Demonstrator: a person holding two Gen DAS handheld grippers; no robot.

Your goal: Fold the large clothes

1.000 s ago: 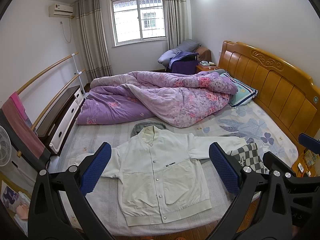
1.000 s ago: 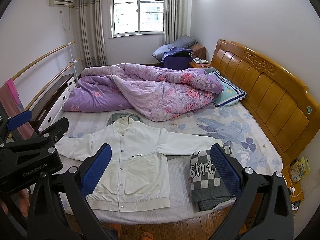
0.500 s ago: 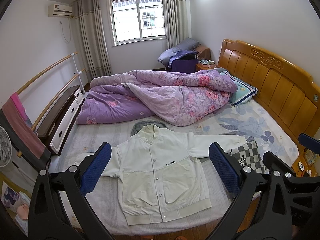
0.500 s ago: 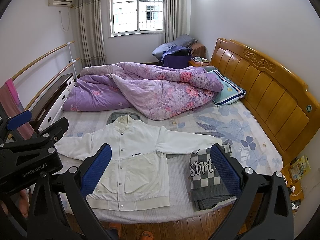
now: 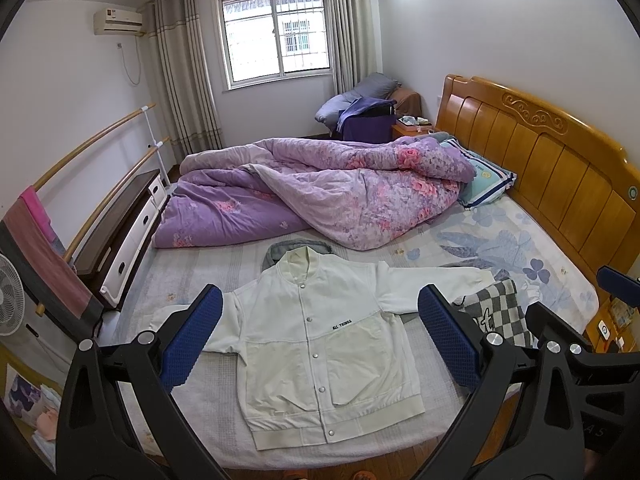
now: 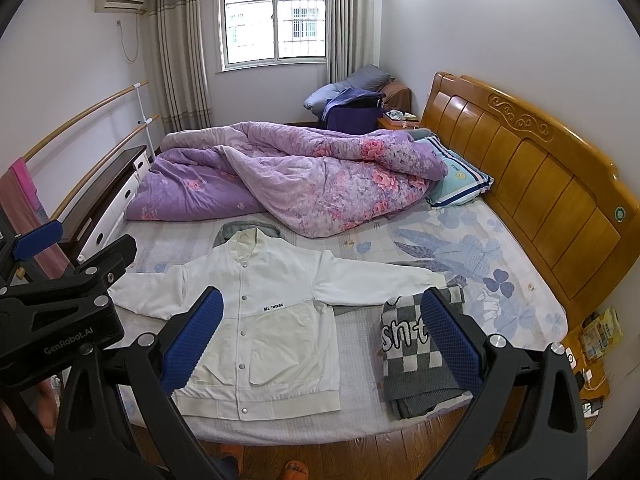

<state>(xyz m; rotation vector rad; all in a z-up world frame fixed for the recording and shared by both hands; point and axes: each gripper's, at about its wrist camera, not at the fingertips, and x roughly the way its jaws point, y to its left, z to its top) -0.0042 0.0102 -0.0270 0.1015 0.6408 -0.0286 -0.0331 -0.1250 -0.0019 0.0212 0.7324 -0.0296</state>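
Note:
A white snap-button jacket (image 5: 320,340) lies flat, face up, sleeves spread, on the near edge of the bed; it also shows in the right wrist view (image 6: 264,320). My left gripper (image 5: 320,336) is open and empty, held well above and in front of the jacket. My right gripper (image 6: 320,336) is open and empty, held above the bed's near edge between the jacket and a folded grey checked garment (image 6: 416,352). The left gripper's body shows at the left of the right wrist view.
A rumpled purple floral quilt (image 5: 320,192) fills the far half of the bed. A grey garment (image 5: 296,248) lies under the jacket's collar. A wooden headboard (image 5: 560,176) stands at the right, a low cabinet (image 5: 124,236) and rails at the left.
Both views have shifted only slightly; the grippers stay open and the jacket has not moved.

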